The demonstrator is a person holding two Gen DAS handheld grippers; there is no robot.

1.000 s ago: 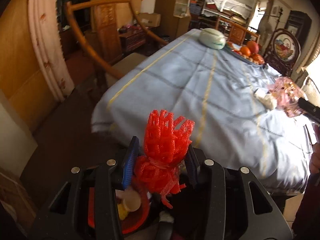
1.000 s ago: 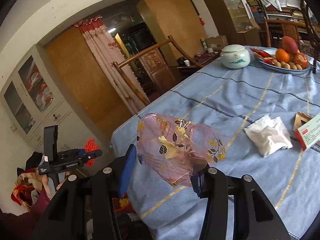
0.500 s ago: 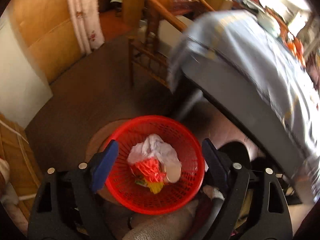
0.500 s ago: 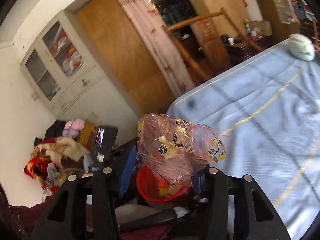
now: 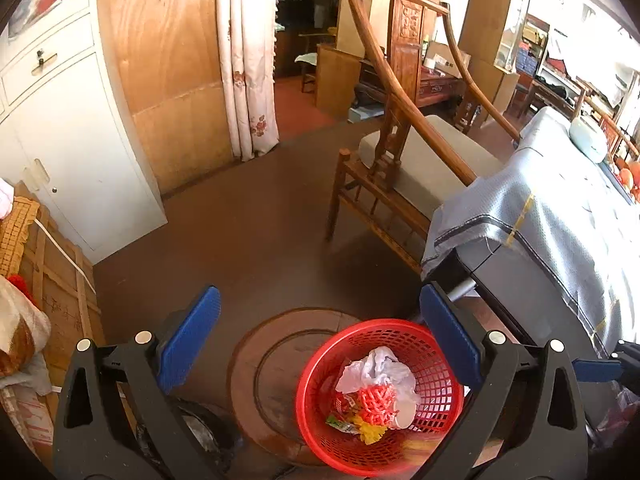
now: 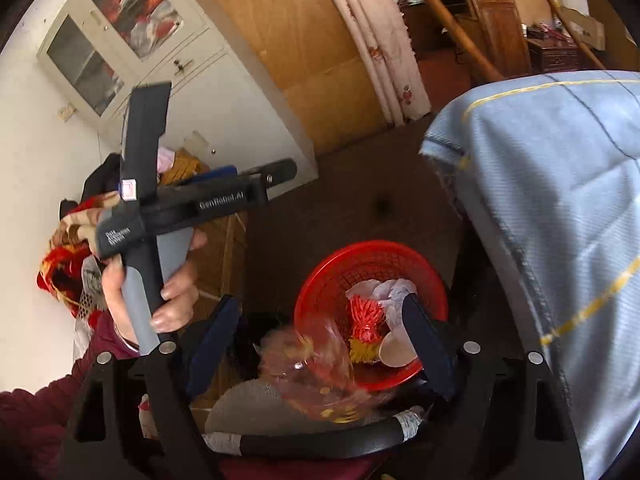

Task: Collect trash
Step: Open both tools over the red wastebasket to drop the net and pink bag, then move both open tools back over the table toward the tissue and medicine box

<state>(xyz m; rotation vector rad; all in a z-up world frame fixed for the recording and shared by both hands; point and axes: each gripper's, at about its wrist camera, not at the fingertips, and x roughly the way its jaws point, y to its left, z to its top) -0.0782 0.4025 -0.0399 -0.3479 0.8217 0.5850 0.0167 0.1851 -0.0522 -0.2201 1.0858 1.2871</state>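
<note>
We see open brown floor [image 5: 248,240] left of red basket [image 5: 320,432]; wooden chair [image 5: 400,184] and cloth-draped bench [image 5: 560,232] block right side.

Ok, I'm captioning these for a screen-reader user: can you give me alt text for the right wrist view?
The right gripper, jaws opening, releases a blurred pink floral wrapper that is falling at the near rim of a red basket of trash. Beside it a hand holds the left gripper; a blue-clothed table fills the right.

Dark brown floor [image 5: 256,232] by the table.
A red plastic mesh basket [image 5: 434,350] stands on it, beside a wooden armchair [image 5: 396,184].
</note>
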